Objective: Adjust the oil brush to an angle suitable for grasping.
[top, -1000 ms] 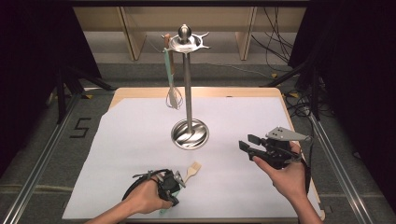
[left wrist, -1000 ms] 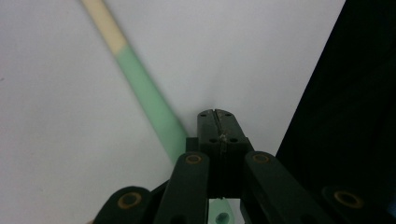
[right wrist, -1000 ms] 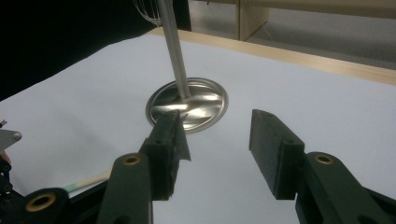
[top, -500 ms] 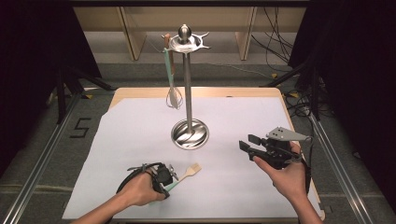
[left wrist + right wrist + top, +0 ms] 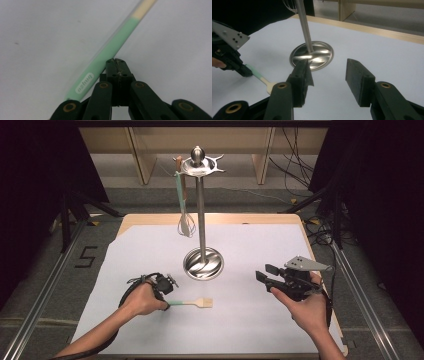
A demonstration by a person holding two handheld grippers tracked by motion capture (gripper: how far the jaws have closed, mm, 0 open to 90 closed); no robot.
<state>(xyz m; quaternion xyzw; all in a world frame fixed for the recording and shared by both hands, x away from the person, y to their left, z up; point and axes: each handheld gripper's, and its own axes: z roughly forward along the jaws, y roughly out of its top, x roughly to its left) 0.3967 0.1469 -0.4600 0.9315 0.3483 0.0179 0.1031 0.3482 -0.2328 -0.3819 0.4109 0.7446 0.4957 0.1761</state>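
We see the left gripper (image 5: pixel 167 295) clenched at lower left, jaws seemingly beside the green-handled brush (image 5: pixel 192 302), not gripping; right gripper (image 5: pixel 267 274) hangs released at right.

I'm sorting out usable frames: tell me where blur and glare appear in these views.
Left gripper view: the green-handled brush is smeared with motion blur beside the shut left gripper, whose jaws stay sharp. Right gripper view: bright glare on the stand's steel base. High view: evenly lit, dark surroundings, the base shiny.
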